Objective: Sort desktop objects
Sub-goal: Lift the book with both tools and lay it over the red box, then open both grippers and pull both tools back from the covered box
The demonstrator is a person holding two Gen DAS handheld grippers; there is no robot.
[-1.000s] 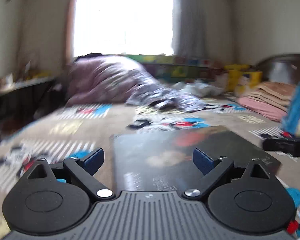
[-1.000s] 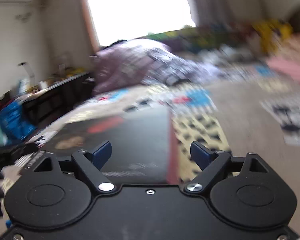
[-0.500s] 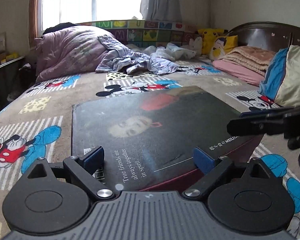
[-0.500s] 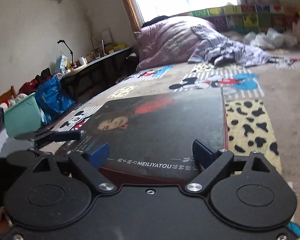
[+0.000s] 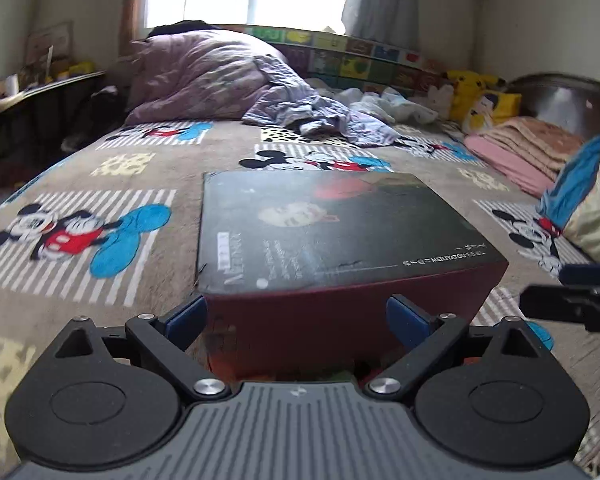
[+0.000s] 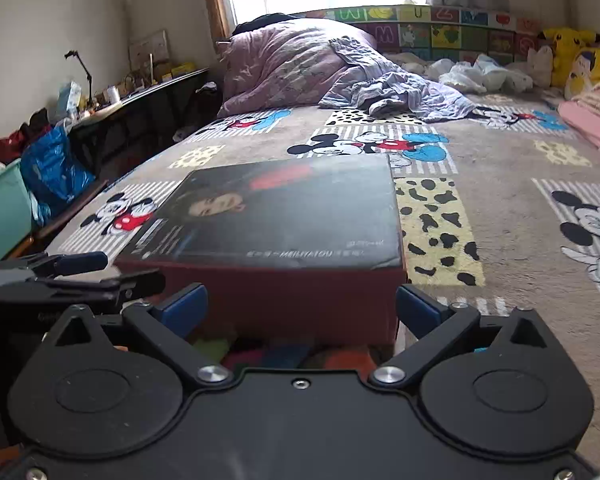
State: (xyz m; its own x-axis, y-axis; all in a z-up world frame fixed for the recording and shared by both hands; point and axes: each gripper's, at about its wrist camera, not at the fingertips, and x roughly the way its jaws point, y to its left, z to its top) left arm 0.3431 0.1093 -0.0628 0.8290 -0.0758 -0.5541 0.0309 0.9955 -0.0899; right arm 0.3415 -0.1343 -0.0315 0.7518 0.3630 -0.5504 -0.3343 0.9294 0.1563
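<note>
On the bed blanket (image 5: 100,320), the box (image 5: 332,232) sits just beyond both grippers' spread, empty fingers (image 5: 186,316).

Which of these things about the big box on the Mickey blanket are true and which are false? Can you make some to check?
1. The box has a dark lid with a face on it. True.
2. The box sits on a wooden desk. False: it sits on the Mickey Mouse blanket.
3. The left gripper is open. True: its blue fingers stand wide apart.
4. The right gripper is squeezing a pen. False: it is open and holds nothing.
5. The yellow plush toy lies on top of the box. False: it is far back by the wall.
</note>
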